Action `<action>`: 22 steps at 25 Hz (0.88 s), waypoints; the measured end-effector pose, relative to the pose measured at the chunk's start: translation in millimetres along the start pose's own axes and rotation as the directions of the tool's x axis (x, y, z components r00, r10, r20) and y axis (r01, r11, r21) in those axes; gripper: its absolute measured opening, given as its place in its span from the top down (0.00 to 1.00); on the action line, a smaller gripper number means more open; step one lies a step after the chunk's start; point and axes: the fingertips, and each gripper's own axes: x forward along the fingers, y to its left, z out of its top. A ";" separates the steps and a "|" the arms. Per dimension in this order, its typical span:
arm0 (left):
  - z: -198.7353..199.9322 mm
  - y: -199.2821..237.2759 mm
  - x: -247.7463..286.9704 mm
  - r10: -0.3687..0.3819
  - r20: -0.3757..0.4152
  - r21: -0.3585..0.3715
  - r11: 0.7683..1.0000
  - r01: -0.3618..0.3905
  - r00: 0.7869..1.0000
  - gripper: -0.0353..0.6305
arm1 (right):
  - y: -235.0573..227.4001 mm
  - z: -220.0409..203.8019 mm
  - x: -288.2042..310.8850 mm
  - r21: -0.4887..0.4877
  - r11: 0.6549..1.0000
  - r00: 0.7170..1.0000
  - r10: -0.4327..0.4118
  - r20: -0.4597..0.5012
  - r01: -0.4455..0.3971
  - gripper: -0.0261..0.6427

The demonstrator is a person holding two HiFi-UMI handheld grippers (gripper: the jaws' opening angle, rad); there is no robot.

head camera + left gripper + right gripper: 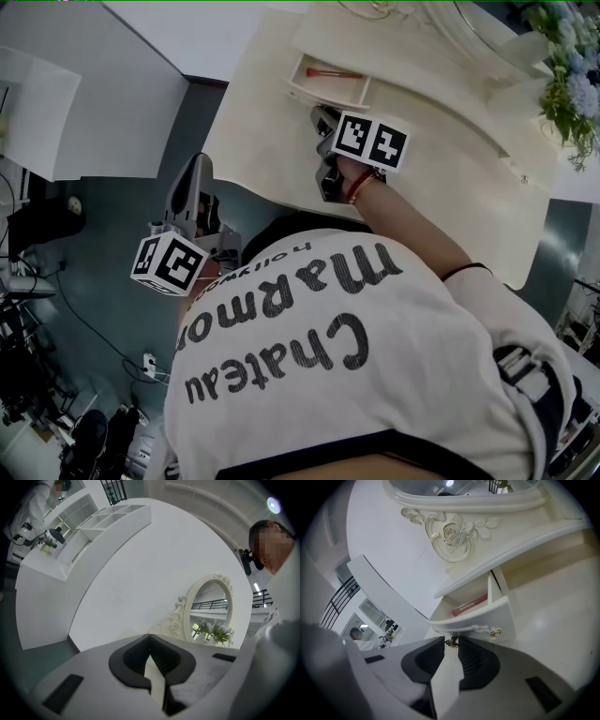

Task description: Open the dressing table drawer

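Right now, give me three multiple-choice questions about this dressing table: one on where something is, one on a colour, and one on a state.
1. Where does the pink stick lie?
A in the drawer
B on the floor
C on top of the dressing table

2. What colour is the dressing table?
A black
B cream
C green

3. How is the drawer?
A pushed fully shut
B pulled partly out
C taken out and set on the floor

Answers:
1 A, the stick rests inside the drawer's tray.
2 B, the table's top and the drawer front are cream.
3 B, the drawer's inside shows while it sits in the table, with the right gripper closed on its handle.
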 end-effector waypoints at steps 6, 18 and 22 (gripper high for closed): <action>0.8 1.8 0.6 0.003 0.002 -0.006 1.000 -0.003 1.000 0.91 | 1.5 1.3 -1.1 0.004 1.000 1.000 0.008 0.007 -0.008 0.81; -1.4 -3.0 2.6 -0.004 0.006 -0.008 1.000 0.004 1.000 0.91 | 1.0 2.9 -1.8 0.013 1.000 1.000 0.012 0.005 -0.012 0.81; 1.6 -3.1 1.0 0.000 0.019 -0.003 1.000 0.000 1.000 0.91 | 1.0 3.2 -1.3 0.010 1.000 1.000 0.013 -0.003 -0.013 0.81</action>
